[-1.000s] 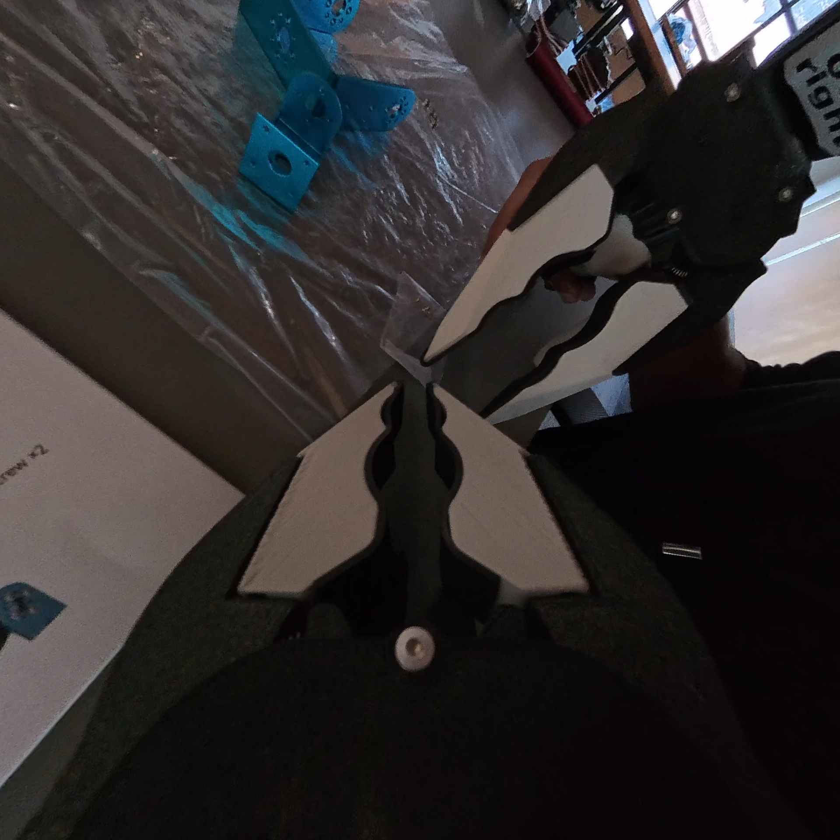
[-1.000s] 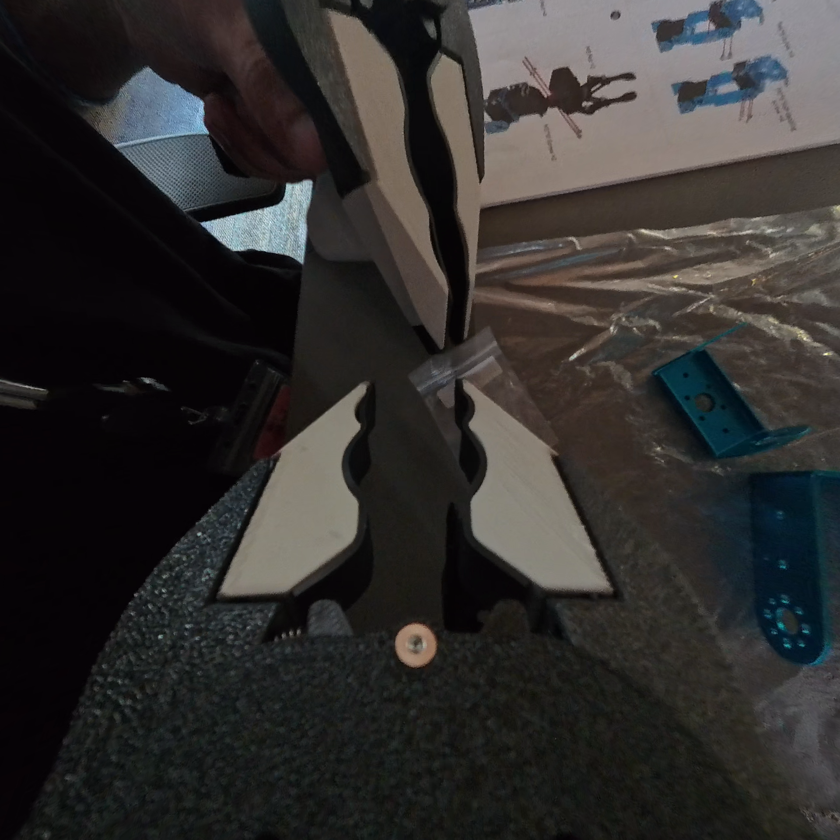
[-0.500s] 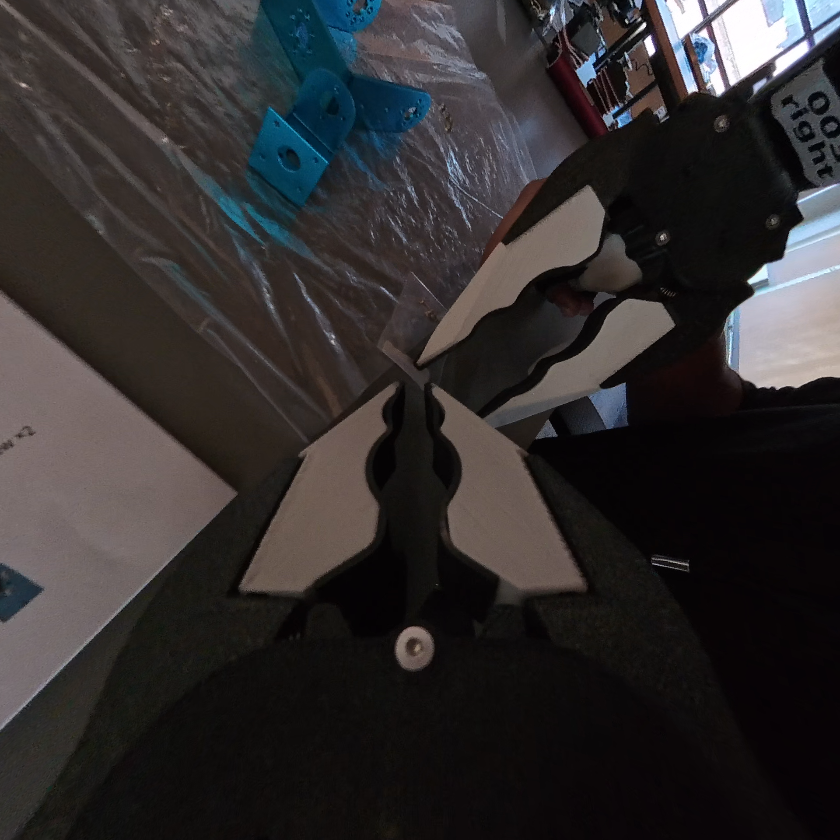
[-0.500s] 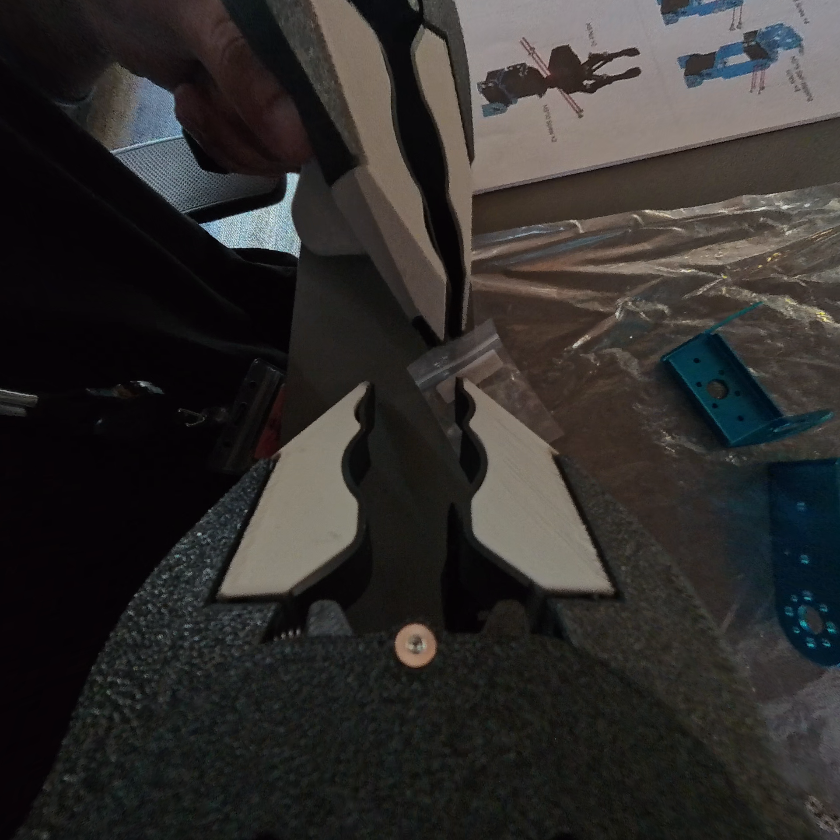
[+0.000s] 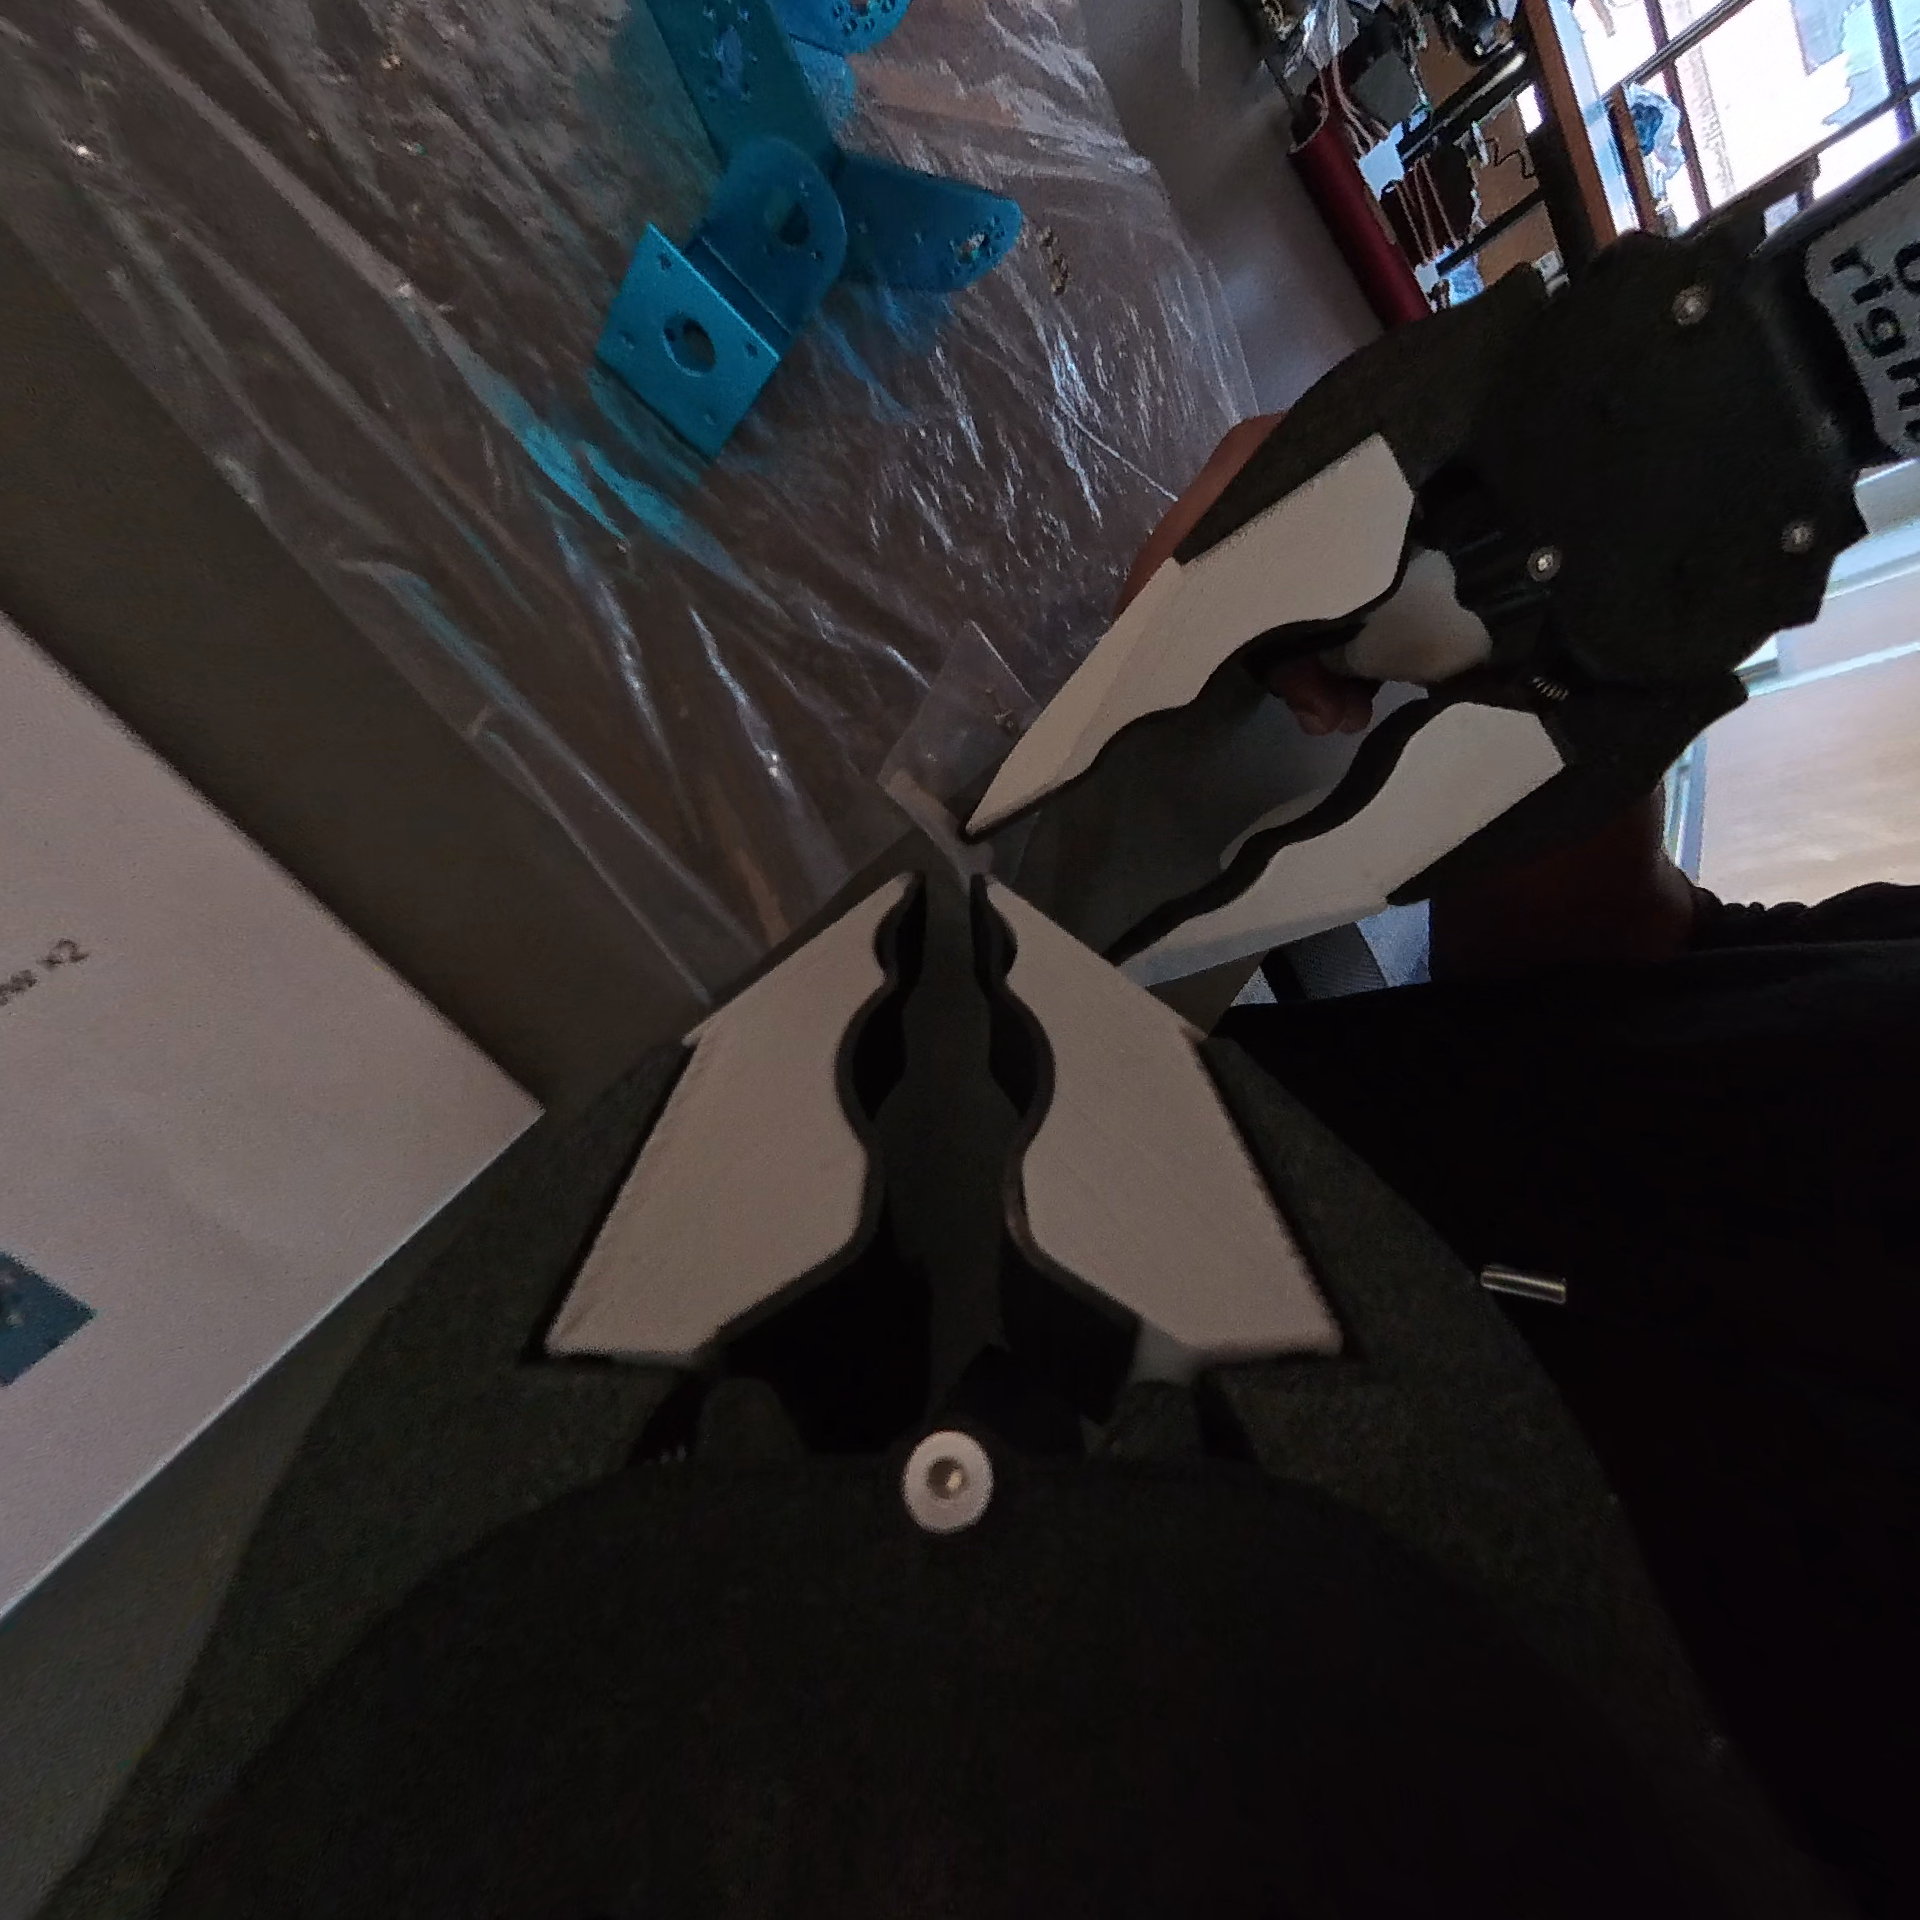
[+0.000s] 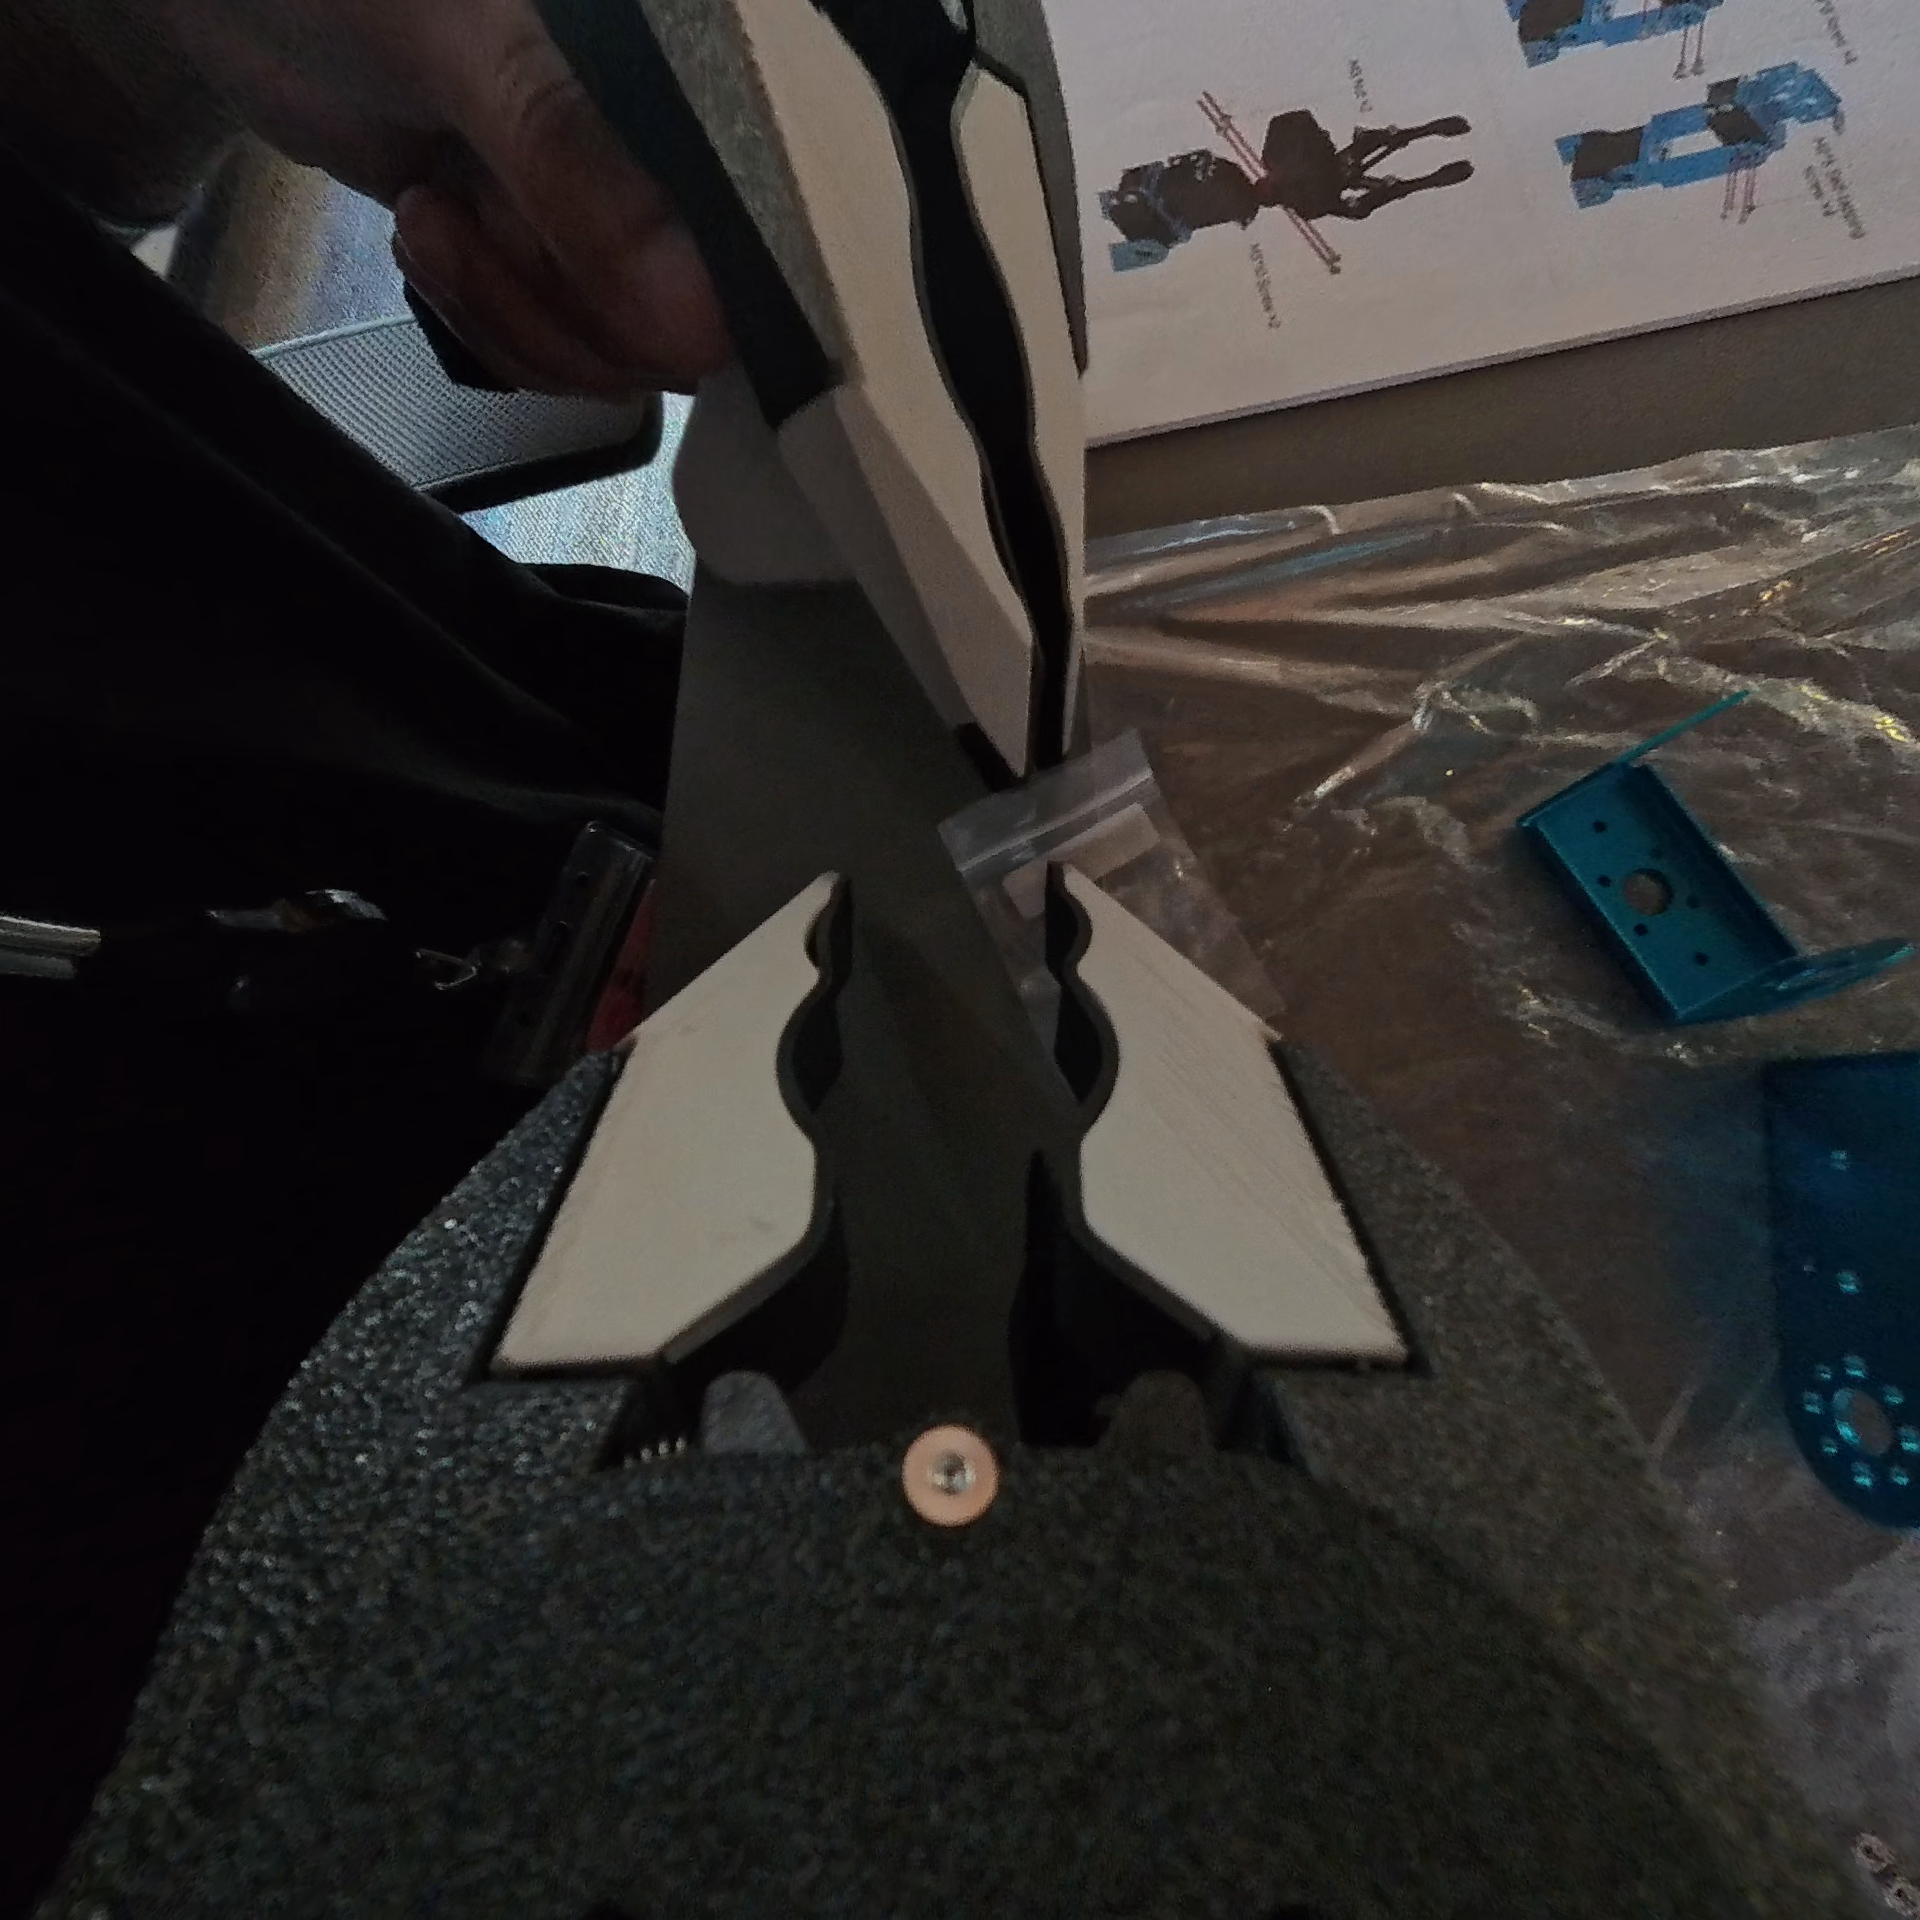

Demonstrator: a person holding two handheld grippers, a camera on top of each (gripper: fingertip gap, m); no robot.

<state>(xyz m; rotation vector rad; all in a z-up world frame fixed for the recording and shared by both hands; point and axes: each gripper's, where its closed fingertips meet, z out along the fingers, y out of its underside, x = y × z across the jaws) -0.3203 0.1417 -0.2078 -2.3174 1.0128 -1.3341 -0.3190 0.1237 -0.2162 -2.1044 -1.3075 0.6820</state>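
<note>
Clear plastic bag (image 6: 1049, 831) pinched in your left gripper (image 5: 943, 878), held above the table edge.
Your right gripper (image 6: 951, 883) stands released, one fingertip (image 5: 997, 810) touching the bag; blue brackets (image 5: 717, 301) lie well beyond it on crinkled film (image 6: 1507, 675).

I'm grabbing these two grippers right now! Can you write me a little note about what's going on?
Left gripper: shut on the edge of a small clear zip bag, held up above the table.
Right gripper: open, one fingertip right against the bag, not clamping it.
Blue metal brackets lie apart from both grippers on the crinkly plastic sheet; a white instruction sheet lies beyond it.
The bag looks closed; its contents are too small to tell.
</note>
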